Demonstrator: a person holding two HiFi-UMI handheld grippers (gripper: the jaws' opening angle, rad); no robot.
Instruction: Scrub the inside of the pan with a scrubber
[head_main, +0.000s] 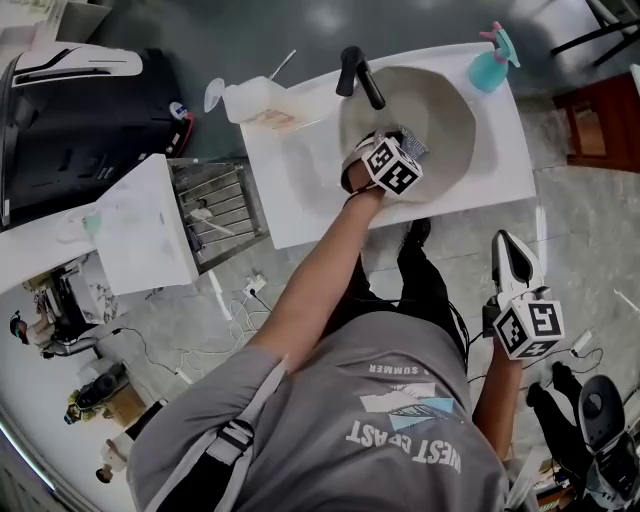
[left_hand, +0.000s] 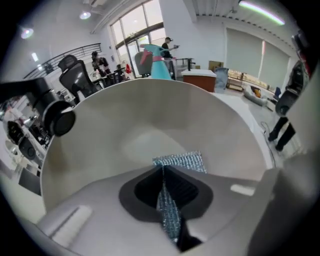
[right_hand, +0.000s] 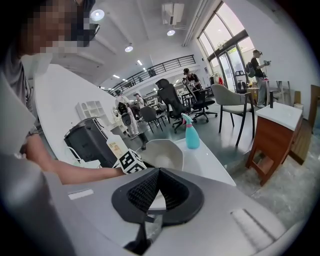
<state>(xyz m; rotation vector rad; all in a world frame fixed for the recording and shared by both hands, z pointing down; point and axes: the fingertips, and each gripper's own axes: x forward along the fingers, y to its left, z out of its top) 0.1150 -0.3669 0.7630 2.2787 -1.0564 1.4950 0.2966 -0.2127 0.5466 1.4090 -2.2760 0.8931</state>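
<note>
A pale grey pan (head_main: 440, 115) with a black handle (head_main: 360, 76) sits on the white table (head_main: 300, 190). My left gripper (head_main: 402, 142) reaches into it, its marker cube over the near rim. In the left gripper view the jaws (left_hand: 162, 167) are shut on a silvery mesh scrubber (left_hand: 180, 161), which lies against the pan's inner wall (left_hand: 150, 115). My right gripper (head_main: 510, 245) hangs off the table at the person's right side, over the floor. In its own view it (right_hand: 158, 171) is shut with nothing in it, facing the pan (right_hand: 165, 154) from a distance.
A teal spray bottle (head_main: 492, 62) stands at the table's far right corner, and a clear plastic bottle (head_main: 250, 98) lies at its far left. A black bin (head_main: 90, 110) and a wire rack (head_main: 215, 210) stand left of the table. A wooden cabinet (head_main: 605, 125) is at the right.
</note>
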